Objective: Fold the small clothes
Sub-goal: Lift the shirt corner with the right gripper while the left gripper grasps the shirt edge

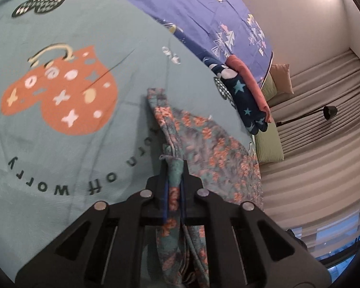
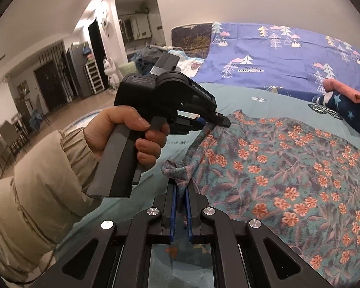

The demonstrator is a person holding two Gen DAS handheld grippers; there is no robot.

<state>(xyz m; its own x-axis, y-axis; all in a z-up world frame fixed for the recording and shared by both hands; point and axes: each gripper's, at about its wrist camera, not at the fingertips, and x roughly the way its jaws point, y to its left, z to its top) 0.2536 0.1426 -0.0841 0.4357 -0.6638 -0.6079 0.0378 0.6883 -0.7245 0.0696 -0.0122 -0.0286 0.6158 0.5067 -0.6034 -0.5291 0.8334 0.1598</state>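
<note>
Right wrist view: right gripper (image 2: 180, 187) pinches floral garment (image 2: 288, 168) corner; left gripper (image 2: 222, 120) clamps adjacent edge, likely to lift for folding on teal bedsheet (image 2: 264, 100).

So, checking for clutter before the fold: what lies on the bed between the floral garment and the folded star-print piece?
Only bare teal bedsheet. In the right wrist view it separates the floral garment from the star-print piece.

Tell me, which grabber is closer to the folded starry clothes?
Left. The left gripper pinches the flowery garment at its far edge, towards the starry pile. The right gripper pinches the near edge, farther back.
</note>
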